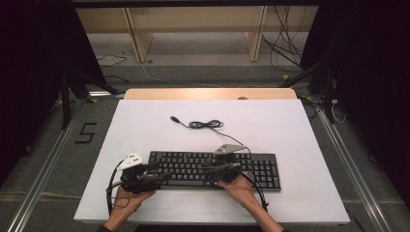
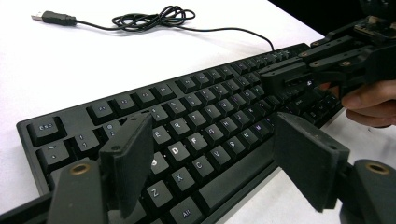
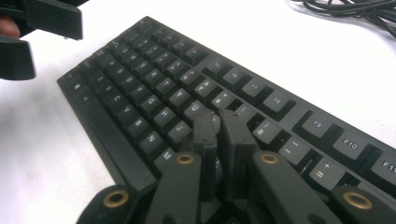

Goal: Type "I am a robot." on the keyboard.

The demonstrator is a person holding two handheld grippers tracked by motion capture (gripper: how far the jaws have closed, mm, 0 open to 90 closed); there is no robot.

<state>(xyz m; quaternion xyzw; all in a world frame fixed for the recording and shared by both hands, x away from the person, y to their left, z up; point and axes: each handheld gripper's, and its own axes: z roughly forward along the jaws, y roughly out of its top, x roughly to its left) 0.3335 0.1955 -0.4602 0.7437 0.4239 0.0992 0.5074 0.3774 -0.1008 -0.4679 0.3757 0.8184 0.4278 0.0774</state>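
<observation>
A black keyboard lies flat near the front edge of the white table, its cable trailing off behind it in a loose coil, the plug unconnected. The person holds both tools over the keys. The left gripper hovers above the left end of the keyboard with its jaws spread wide and nothing between them; below it sit the letter keys around D and C. The right gripper has its jaws pressed together into a single narrow tip, angled down at the keys in the middle of the board, around J and K. It looks like typing or key pressing, with the closed tip serving as a finger. Whether a key is actually pushed down, I cannot tell. The work seems under way rather than finished.
</observation>
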